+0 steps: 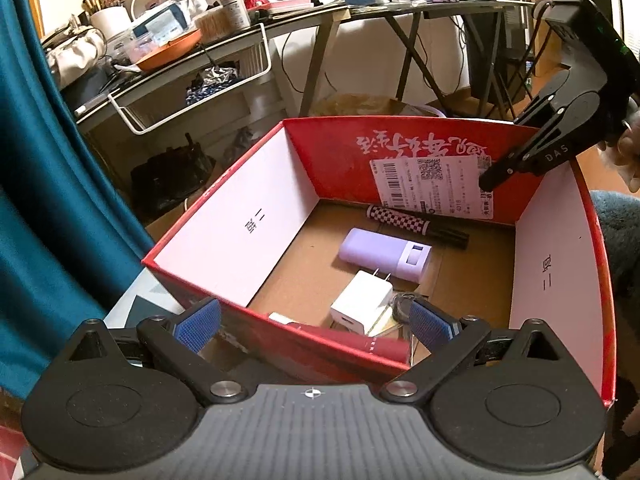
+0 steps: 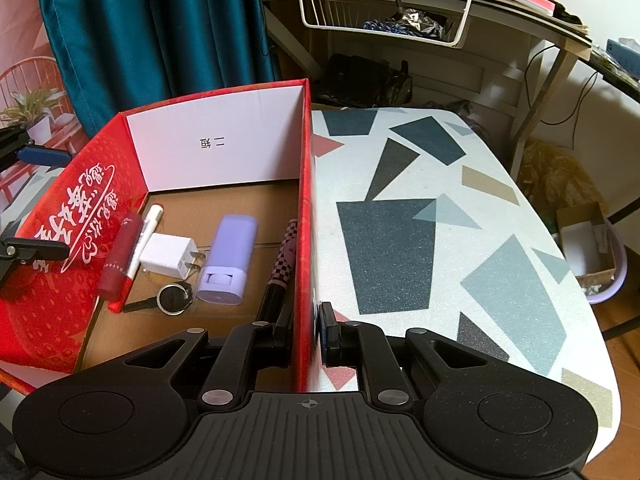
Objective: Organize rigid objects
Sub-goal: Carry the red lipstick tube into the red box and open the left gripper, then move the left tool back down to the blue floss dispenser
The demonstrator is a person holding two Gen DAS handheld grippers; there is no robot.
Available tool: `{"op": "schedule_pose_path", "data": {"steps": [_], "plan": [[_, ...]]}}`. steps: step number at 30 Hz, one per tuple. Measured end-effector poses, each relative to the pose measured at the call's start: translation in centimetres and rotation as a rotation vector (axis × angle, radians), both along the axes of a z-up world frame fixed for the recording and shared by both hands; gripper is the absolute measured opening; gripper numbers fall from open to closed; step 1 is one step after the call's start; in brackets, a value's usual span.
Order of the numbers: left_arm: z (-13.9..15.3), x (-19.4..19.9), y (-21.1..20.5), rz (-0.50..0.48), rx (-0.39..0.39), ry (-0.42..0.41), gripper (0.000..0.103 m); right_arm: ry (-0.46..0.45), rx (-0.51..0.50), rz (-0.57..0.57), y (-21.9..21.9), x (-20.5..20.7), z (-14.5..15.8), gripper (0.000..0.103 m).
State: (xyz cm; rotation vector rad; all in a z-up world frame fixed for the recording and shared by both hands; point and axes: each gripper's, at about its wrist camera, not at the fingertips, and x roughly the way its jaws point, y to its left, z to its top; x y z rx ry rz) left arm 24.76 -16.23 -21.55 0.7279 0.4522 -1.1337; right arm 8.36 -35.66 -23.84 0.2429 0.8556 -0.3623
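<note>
Already inside the red cardboard box (image 1: 304, 160), seen from the left wrist: a lilac plastic case (image 1: 386, 254), a white plug adapter (image 1: 362, 302) and a checkered black pen (image 1: 416, 226), while the left gripper (image 1: 316, 322) hangs spread wide and empty over the near wall; from the right wrist, the right gripper (image 2: 306, 332) pinches the box's side wall beside the patterned tabletop (image 2: 440, 220), suggesting packing is done and shifting the box needs a steady hold

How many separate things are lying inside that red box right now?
6: red tube and white marker by the printed wall, white charger, key ring, lilac case mid-floor, checkered pen along the opposite wall. Smaller bits may be hidden.
</note>
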Motion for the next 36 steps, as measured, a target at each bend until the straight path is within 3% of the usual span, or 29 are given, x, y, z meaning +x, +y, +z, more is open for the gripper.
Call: {"op": "schedule_pose_path", "data": {"steps": [8,13,16,19,21,25,27,29,32,36], "plan": [[1.6,1.5,2.0,0.082,-0.116,0.061,0.101,0.0,-0.001,0.0,0.0,0.0,0.0,0.012],[2.4,4.4,4.5,0.244,-0.209,0.112,0.101,-0.001,0.0,0.0,0.0,-0.1,0.0,0.012],[2.0,6.0,5.8,0.351,-0.228,0.122,0.1,0.0,0.0,0.0,-0.1,-0.1,0.0,0.012],[1.0,7.3,6.8,0.434,-0.225,0.147,0.097,-0.001,0.001,0.0,-0.1,-0.1,0.0,0.012],[0.0,7.6,7.0,0.464,-0.21,0.166,0.085,-0.001,0.001,0.0,0.0,-0.1,0.0,0.012],[-1.8,7.3,7.0,0.486,-0.199,0.213,0.074,0.0,-0.001,0.0,0.0,-0.1,0.0,0.012],[-2.7,6.9,6.6,0.461,-0.182,0.24,0.053,0.001,-0.001,0.001,0.0,-0.1,0.0,0.012],[-3.6,6.2,5.7,0.426,-0.133,0.245,0.044,0.002,-0.002,0.002,0.0,0.0,0.0,0.012],[-4.6,5.6,4.5,0.424,-0.076,0.227,0.044,0.002,-0.002,0.002,0.0,0.0,0.0,0.012],[-5.8,5.8,3.6,0.496,-0.048,0.211,0.044,0.002,-0.002,0.003,0.0,0.0,0.0,0.012]]}}
